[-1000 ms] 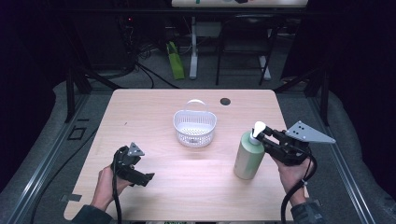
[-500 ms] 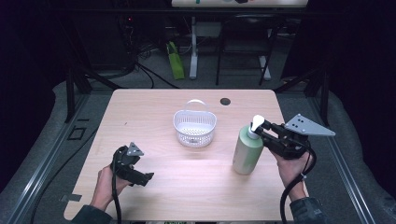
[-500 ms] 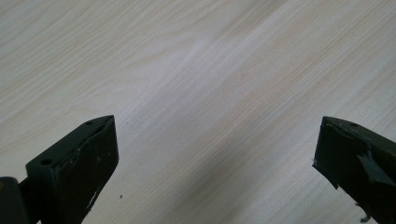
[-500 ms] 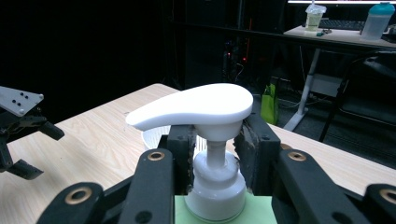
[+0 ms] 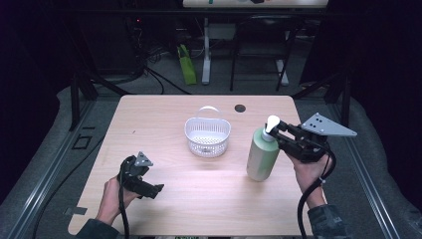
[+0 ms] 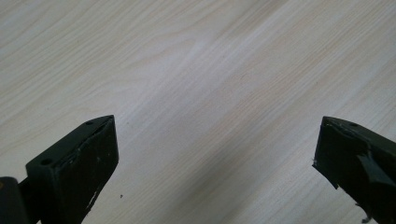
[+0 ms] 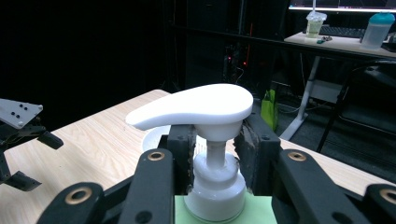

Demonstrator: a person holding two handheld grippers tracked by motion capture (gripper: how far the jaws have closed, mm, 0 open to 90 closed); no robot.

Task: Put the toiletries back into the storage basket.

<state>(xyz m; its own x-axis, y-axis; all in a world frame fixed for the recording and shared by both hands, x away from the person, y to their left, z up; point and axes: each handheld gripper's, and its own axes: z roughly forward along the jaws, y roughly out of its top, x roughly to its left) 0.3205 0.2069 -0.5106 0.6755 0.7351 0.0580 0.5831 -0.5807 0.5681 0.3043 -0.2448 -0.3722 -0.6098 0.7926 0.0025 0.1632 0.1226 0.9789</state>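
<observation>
Green pump bottle (image 5: 262,157): R tool (image 7: 212,154) view shows jaws clamping its neck; L tool (image 6: 215,154) open.

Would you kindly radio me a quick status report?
Right gripper shut on green pump bottle's white neck. Left gripper open, idle. White plastic basket apart; nothing between.

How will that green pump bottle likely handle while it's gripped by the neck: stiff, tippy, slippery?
The green pump bottle looks like rigid plastic, so it probably won't buckle. It is tall and narrow, so likely apt to tip or swing. The right gripper clamps the thin white neck below the pump head, which should catch on the fingers if it slips.
</observation>
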